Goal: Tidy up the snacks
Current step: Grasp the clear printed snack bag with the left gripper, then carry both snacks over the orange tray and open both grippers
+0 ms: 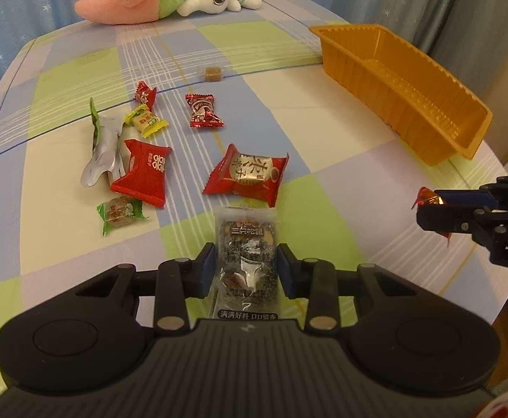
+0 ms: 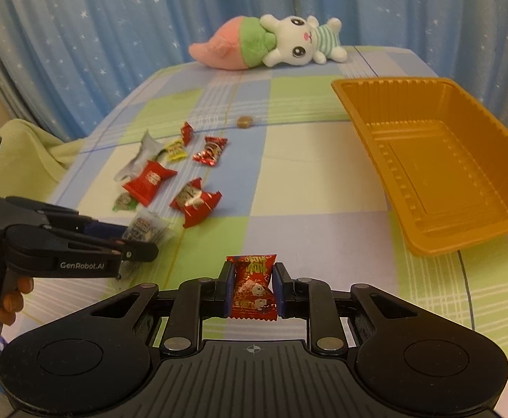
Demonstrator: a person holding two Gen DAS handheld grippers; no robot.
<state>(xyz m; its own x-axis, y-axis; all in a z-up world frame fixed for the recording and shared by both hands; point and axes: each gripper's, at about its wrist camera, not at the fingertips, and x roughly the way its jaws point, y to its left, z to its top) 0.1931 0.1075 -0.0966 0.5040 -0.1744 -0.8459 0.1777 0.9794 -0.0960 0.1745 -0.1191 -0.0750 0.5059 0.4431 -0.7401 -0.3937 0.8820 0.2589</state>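
Note:
My left gripper (image 1: 247, 261) is shut on a clear packet with a dark seeded snack (image 1: 246, 244), seen from the side as the left gripper (image 2: 142, 247) in the right wrist view. My right gripper (image 2: 252, 280) is shut on a red wrapped candy (image 2: 252, 289); from the left wrist view that right gripper (image 1: 431, 209) shows at the right with the red candy (image 1: 426, 198) in its tips. Several wrapped snacks lie on the checked cloth: a big red packet (image 1: 248, 176), a red pack (image 1: 142, 172), a small red candy (image 1: 203, 110), a yellow candy (image 1: 146, 120). The orange tray (image 2: 438, 160) stands hollow at the right.
A plush toy (image 2: 271, 41) lies at the table's far edge before a blue curtain. A brown sweet (image 1: 213, 73) sits alone mid-table. An opened silver wrapper (image 1: 102, 149) and a green candy (image 1: 120, 212) lie at the left. A hand (image 2: 6, 296) holds the left gripper.

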